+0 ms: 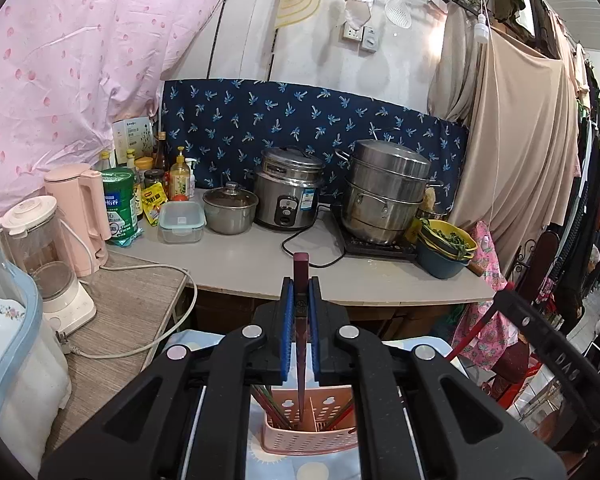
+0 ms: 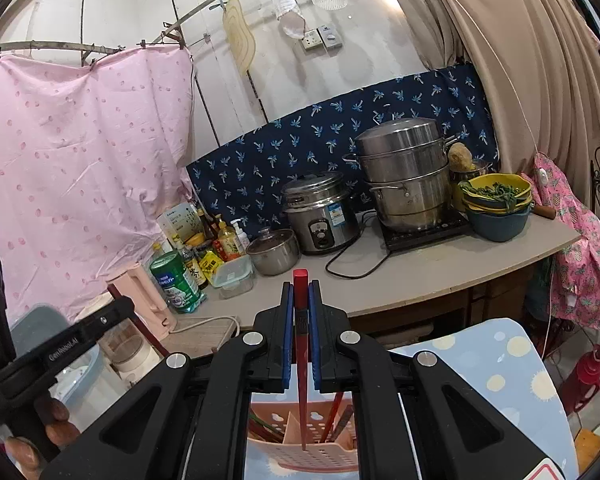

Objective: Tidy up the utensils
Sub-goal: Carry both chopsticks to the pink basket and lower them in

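Black linkage arms fill the foreground of both wrist views, and between the blue pads of the left gripper (image 1: 300, 300) a dark maroon chopstick (image 1: 301, 280) is pinched upright, the jaws drawn in to the stick's width and nothing else held. Its lower tip is seen pointing down into a pink perforated utensil holder (image 1: 312, 436), which stands on a pale blue patterned cloth (image 1: 276, 464) directly below the tool. A matching grip is shown on the other side: the right gripper (image 2: 300, 304) is closed narrowly on a red chopstick (image 2: 300, 280), also held vertical, with its point lowered over a middle slot of the same holder (image 2: 324, 456). Several chopsticks (image 2: 336, 412) are already leaned inside the compartments. The vertical hold appears chosen so that each stick can be dropped straight through the narrow openings without catching a divider. Whether either tip has touched the holder's floor cannot be told from these views. Behind, a grey countertop (image 1: 260, 264) is crowded with a rice cooker (image 1: 288, 192), a stacked steel steamer (image 1: 384, 192) on a hob and a lidded pot (image 1: 230, 208), all well apart from the work. The sorting is judged to be well under way, with release of both sticks the likely next step.
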Action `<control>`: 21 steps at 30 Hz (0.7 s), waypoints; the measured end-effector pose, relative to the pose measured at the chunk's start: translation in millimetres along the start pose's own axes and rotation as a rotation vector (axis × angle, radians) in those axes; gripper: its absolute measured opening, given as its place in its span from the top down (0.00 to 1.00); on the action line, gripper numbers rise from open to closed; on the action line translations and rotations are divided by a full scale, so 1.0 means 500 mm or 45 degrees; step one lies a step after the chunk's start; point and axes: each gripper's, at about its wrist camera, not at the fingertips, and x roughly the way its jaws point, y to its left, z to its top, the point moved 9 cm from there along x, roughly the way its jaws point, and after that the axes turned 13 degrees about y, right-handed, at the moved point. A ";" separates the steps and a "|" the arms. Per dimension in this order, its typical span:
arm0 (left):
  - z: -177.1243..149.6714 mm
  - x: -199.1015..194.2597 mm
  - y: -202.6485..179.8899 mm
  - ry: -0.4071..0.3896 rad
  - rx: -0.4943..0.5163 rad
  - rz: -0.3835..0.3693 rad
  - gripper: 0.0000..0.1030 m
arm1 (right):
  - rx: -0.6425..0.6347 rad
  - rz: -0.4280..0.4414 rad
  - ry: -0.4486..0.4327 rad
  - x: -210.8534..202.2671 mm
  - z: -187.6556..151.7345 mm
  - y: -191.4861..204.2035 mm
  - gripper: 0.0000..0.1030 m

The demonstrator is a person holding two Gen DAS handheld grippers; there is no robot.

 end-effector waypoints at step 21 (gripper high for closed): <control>-0.049 0.089 0.010 0.102 0.003 0.004 0.93 | -0.001 -0.045 0.129 0.117 -0.075 -0.018 0.93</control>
